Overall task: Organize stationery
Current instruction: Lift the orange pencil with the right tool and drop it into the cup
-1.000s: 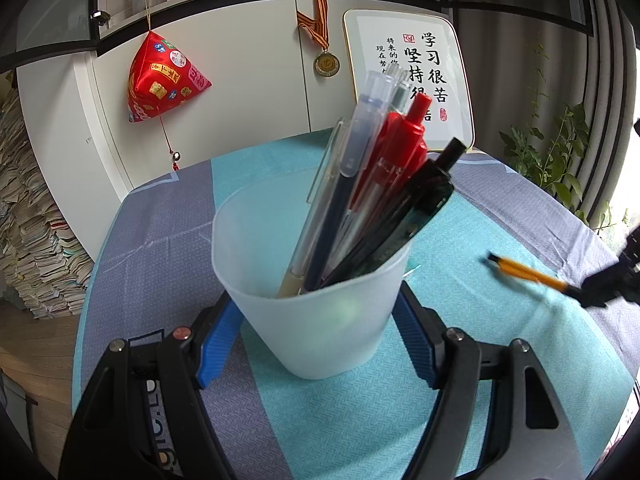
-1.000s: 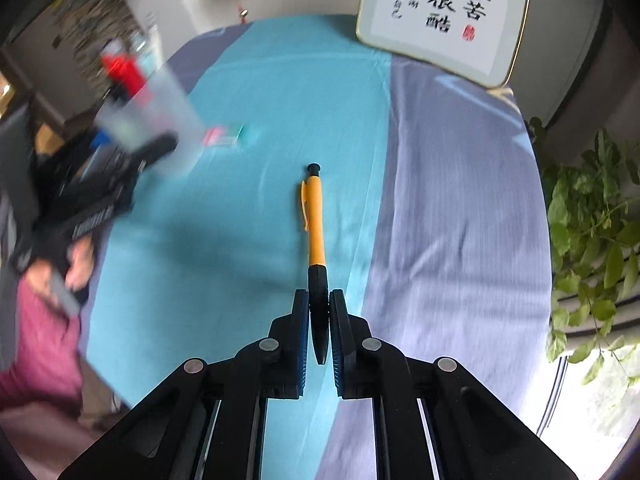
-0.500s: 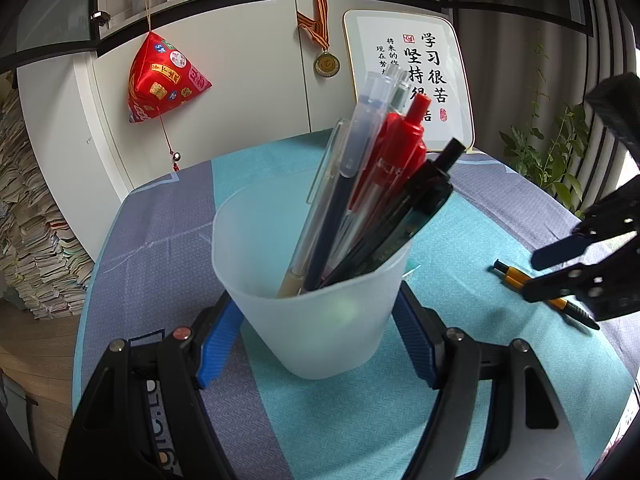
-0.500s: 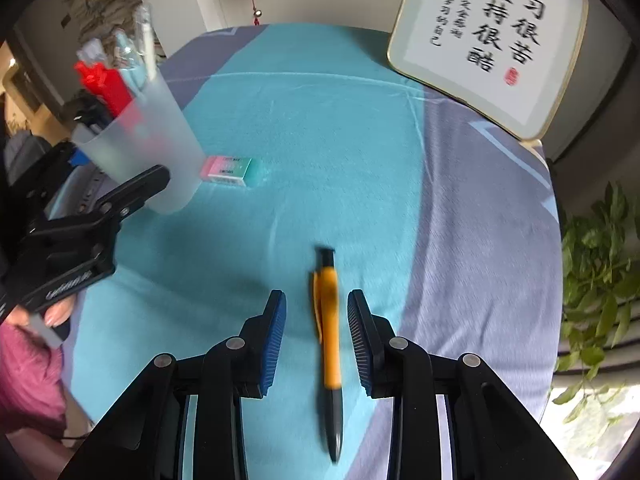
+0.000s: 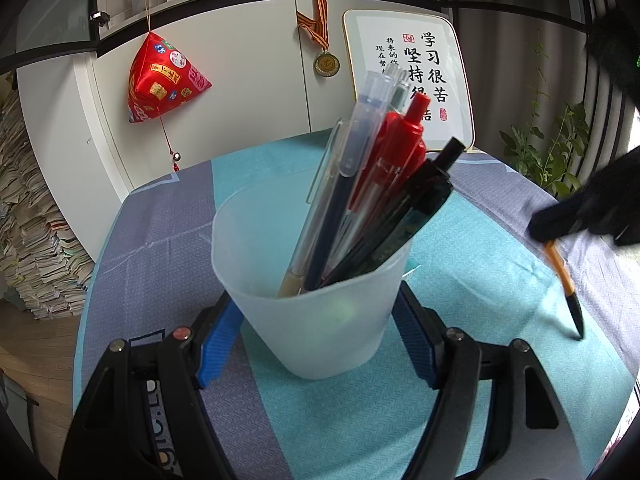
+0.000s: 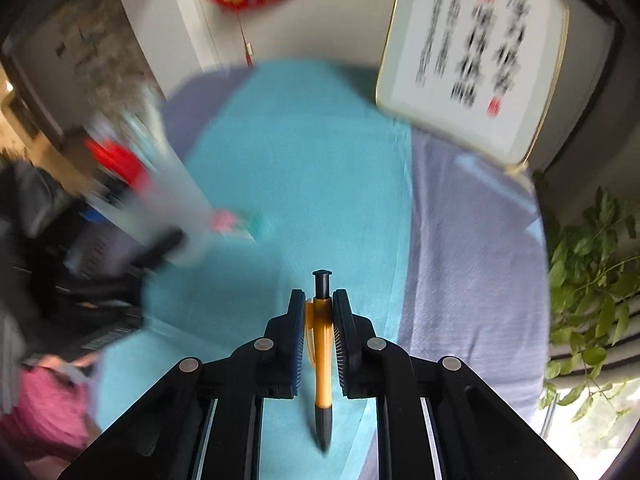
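We clamp the frosted cup [image 5: 320, 300] of pens on the tabletop [image 5: 360, 420] in the left hand-held gripper [image 5: 316, 344], the right hand-held gripper [image 6: 318, 320] pinches the orange pen [image 6: 322, 360] lifted with its tip down, and next we judge it must travel over and drop into the cup

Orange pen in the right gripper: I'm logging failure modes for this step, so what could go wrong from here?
The right gripper pinches the orange pen near its clicker end, its long tip hanging free, so it may swing or slip. The frosted cup is already crowded with leaning pens, so the tip may catch on them. The left gripper grips only the cup's base, so a push could tilt it.
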`<state>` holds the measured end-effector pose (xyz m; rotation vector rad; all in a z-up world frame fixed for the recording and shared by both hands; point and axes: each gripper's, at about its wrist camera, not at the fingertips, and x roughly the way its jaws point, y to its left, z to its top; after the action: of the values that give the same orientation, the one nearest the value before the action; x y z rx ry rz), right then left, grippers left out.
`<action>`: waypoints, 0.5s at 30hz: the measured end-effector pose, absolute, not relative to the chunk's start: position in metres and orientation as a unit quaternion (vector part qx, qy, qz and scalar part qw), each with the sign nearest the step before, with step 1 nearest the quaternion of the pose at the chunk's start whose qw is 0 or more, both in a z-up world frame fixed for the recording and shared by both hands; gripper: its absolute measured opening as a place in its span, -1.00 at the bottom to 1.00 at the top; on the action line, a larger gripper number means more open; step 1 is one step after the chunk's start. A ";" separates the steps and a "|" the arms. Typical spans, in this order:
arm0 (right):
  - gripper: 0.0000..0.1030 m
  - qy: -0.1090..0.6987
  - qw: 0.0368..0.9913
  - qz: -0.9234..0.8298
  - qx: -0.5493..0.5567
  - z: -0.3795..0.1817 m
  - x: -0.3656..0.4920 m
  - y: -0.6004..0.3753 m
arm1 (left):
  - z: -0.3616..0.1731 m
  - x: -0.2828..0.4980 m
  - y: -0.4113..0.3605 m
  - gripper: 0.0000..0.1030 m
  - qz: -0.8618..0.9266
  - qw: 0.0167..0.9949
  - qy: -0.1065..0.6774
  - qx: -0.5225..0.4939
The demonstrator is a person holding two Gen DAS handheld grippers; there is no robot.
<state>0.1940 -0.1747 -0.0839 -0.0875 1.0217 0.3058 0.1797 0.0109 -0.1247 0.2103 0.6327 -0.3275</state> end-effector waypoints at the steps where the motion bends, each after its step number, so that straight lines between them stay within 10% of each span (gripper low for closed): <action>1: -0.72 0.471 0.869 0.149 -0.037 -0.070 0.187 -0.176 | -0.125 0.180 0.011 0.40 -0.160 0.932 0.309 0.103; 15: -0.72 0.285 0.932 0.222 -0.006 0.080 0.144 -0.146 | -0.124 0.183 0.011 0.40 -0.160 0.932 0.310 0.102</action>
<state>0.1442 -0.1456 0.0805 -0.0127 0.5833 0.4549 0.1831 0.0107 -0.1240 0.2085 0.6343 -0.3283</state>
